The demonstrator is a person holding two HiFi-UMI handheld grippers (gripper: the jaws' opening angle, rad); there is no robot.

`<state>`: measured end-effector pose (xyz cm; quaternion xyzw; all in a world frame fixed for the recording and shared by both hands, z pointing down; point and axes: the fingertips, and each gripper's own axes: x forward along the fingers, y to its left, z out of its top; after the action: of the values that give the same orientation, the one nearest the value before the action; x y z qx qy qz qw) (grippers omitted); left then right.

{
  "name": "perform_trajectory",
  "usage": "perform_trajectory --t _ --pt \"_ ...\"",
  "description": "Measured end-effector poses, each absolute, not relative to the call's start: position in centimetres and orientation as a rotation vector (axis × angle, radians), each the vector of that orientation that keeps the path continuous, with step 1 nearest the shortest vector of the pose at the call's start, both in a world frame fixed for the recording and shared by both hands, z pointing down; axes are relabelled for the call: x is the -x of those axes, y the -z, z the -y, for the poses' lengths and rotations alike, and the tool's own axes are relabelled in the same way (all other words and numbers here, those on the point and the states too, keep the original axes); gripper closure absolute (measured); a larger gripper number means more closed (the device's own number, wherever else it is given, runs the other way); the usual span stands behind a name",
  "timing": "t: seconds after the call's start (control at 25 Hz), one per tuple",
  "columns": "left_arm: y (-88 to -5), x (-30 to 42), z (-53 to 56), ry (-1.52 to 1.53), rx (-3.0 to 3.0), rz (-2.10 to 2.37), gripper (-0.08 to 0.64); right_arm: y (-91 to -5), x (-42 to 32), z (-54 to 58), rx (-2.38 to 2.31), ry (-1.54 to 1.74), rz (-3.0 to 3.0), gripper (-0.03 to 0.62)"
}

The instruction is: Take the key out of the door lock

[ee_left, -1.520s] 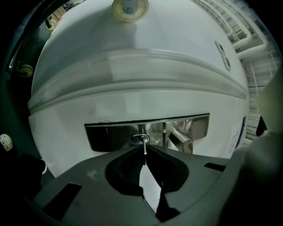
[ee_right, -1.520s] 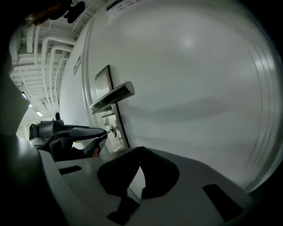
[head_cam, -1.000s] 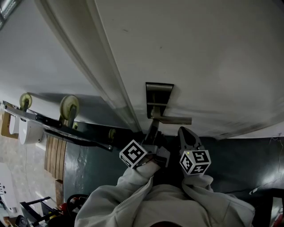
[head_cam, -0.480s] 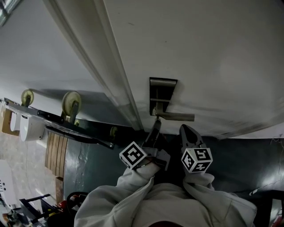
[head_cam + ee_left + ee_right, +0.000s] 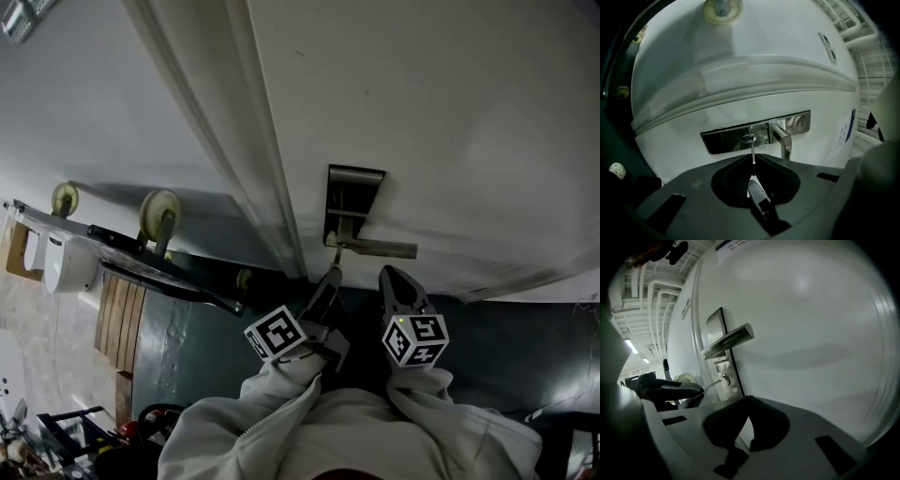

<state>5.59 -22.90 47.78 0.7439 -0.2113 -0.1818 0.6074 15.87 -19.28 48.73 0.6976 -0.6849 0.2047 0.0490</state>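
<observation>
1. My left gripper [image 5: 753,180] has its jaws closed on the head of the key [image 5: 752,158]. The thin blade runs from the jaws toward 12 o'clock, up to the keyhole [image 5: 749,138] in the lock plate [image 5: 724,141].
2. In the right gripper view most of the blade shows bare between the left jaws and the keyhole. I judge the key nearly out, with the tip at the mouth. I cannot tell whether it is fully clear.
3. My right gripper [image 5: 390,278] hangs beside the left at its 3 o'clock, below the handle [image 5: 377,247]. Its jaws are together with nothing in them.
4. What is left is a straight pull away from the door [image 5: 450,112] until the tip is free.
</observation>
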Motion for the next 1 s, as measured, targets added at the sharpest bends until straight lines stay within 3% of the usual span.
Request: perform_trajectory --t 1.0 --pt "-48.2 0.3 25.8 -0.022 -2.405 0.803 0.534 -47.9 -15.9 18.9 -2.177 -0.630 2.084 0.540"
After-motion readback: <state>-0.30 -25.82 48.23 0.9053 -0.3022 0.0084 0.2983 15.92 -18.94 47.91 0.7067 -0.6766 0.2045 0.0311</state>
